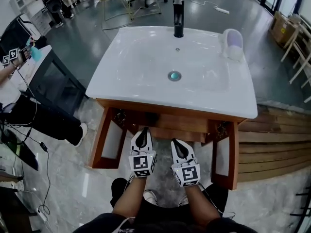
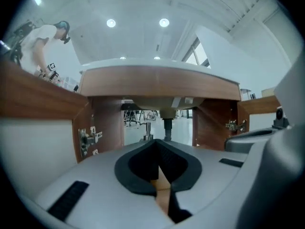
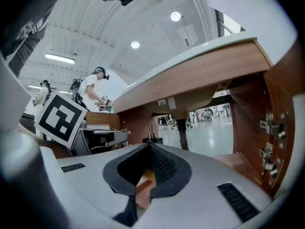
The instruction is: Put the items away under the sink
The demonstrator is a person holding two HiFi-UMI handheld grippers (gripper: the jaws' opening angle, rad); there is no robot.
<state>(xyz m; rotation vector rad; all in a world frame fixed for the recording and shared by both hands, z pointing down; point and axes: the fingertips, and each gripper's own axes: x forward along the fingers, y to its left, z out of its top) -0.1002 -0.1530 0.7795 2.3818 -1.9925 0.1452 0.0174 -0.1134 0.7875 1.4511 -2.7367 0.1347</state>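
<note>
left gripper (image 1: 142,139), head view: jaws together, empty, held at 6 o'clock of the sink (image 1: 141,57), pointing into the cabinet (image 1: 165,122) below it. right gripper (image 1: 182,149) is just beside it, also closed on nothing. both doors (image 1: 103,139) stand swung out. a pale tub (image 1: 233,43) sits on the sink rim at 2 o'clock, right of the tap (image 1: 178,17). it looks like something not yet put away, though i cannot tell whether it belongs to the task. no item lies on the floor near the cabinet. the sink top hides the cabinet's inside from here.

left gripper view: the left gripper (image 2: 159,165) shows pads meeting with nothing between them. ahead, at 12 o'clock, is the open cabinet with the drain pipe (image 2: 167,126), and a hinge (image 2: 88,138) at 9 o'clock. the gripper's own body covers the cabinet floor, so stored items cannot be checked.

right gripper view: the right gripper (image 3: 147,171) is likewise closed and empty. a strip of cabinet floor (image 3: 240,159) at 3 o'clock is bare. a small dark fitting (image 3: 150,138) at 12 o'clock is too small to name.

judged so: the cabinet is open and nothing is in hand, so the putting away seems largely undone.
</note>
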